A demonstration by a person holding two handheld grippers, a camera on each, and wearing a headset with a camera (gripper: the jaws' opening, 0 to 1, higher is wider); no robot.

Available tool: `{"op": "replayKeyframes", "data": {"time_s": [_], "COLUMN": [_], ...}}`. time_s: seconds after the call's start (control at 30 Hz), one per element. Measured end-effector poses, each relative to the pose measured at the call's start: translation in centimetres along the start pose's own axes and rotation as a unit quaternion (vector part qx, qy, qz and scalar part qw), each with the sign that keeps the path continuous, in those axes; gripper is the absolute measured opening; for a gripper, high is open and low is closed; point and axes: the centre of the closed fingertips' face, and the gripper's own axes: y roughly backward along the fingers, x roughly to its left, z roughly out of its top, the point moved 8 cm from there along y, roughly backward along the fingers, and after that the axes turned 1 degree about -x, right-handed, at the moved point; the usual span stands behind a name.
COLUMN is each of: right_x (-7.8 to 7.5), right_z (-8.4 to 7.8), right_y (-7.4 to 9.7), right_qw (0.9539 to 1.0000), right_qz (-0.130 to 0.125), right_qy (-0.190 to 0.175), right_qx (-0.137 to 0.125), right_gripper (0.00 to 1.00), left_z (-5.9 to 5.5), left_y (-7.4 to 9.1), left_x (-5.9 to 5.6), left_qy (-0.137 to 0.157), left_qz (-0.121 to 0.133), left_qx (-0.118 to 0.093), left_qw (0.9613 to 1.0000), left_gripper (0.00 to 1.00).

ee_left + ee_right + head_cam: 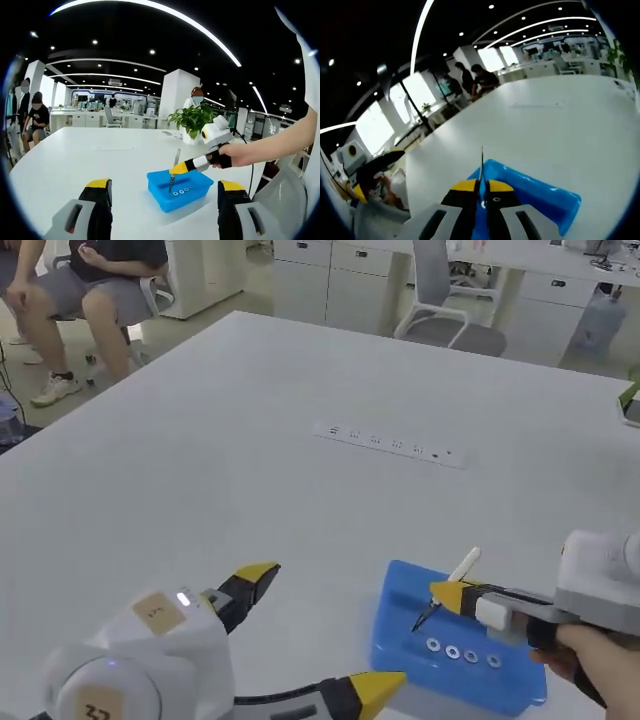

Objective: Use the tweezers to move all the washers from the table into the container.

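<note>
table (pixel 250 440): plain white, power strip (pixel 390 445) well beyond both grippers
left gripper (pixel 325 630): jaws spread wide, holding nothing; number on it looks like 32
right gripper (pixel 445 597): pinched tight on the tweezers (pixel 432 610)
container (pixel 400 640): blue tray, right under its tips
washers (pixel 452 651): four silvery rings in a row inside, below the tweezers

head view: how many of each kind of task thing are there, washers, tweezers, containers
washers, all lying in the container: 4
tweezers: 1
container, blue: 1
total: 6
</note>
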Motion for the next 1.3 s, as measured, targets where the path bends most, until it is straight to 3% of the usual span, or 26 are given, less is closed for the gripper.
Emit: {"op": "replayKeyframes", "data": {"time_s": [0.47, 0.67, 0.77, 0.93, 1.07, 1.2, 1.3], "right_x": [-0.3, -0.2, 0.1, 1.0, 2.1, 3.1, 4.2], "right_z": [-0.8, -0.8, -0.7, 0.6, 1.4, 1.5, 0.9], "right_y": [-0.9, -1.0, -0.8, 0.5, 2.1, 3.5, 4.7], "right_qw": [0.9964, 0.9946, 0.9939, 0.9943, 0.9934, 0.9906, 0.9862], "right_qz": [-0.009, -0.001, -0.002, 0.009, 0.021, 0.034, 0.055], "right_qy": [0.074, 0.097, 0.105, 0.106, 0.110, 0.130, 0.156], "right_qx": [0.041, 0.037, 0.033, -0.004, -0.026, -0.029, -0.013], "right_gripper": [0.03, 0.04, 0.04, 0.04, 0.04, 0.04, 0.04], "left_z": [-0.1, -0.3, -0.4, -0.4, -0.1, 0.5, 1.5], "left_y": [-0.1, -0.2, -0.2, -0.3, -0.4, -0.5, -0.5], "left_x": [-0.1, -0.4, -0.6, -0.9, -1.2, -1.1, -0.8], "left_qy": [-0.001, 0.004, 0.005, 0.002, 0.008, 0.003, -0.003], "left_qz": [-0.004, -0.016, -0.029, -0.042, -0.069, -0.088, -0.096], "left_qx": [0.008, 0.016, 0.028, 0.041, 0.043, 0.052, 0.046], "left_qw": [1.0000, 0.9997, 0.9991, 0.9983, 0.9967, 0.9948, 0.9943], "left_gripper": [0.88, 0.86, 0.79, 0.74, 0.66, 0.58, 0.53]}}
